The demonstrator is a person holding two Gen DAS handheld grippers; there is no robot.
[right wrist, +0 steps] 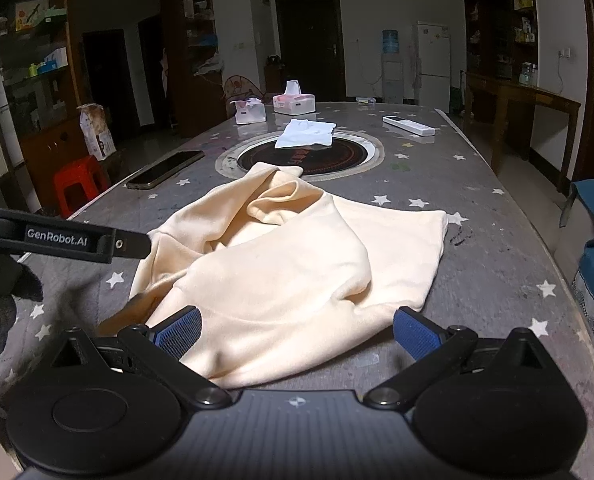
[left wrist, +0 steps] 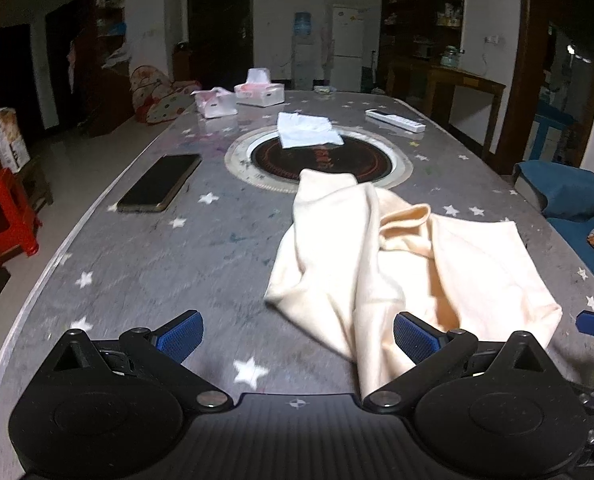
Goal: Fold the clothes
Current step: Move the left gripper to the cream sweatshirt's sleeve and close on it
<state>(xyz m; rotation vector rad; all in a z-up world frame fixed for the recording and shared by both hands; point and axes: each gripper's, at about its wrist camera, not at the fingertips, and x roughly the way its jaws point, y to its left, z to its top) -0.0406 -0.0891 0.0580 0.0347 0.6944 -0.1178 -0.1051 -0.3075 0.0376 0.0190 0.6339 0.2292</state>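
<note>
Only one legible text is showing: "GenRobot.AI", in white letters, is sitting on the black arm of the left claw, which is reaching in from the left edge of the right wrist view. Red lettering is running around the dark round insert in the grey star-patterned surface, but it is staying too blurred to read. Packaging on the white-and-brown paper bag by the red plastic stool is carrying print, also unreadable.
</note>
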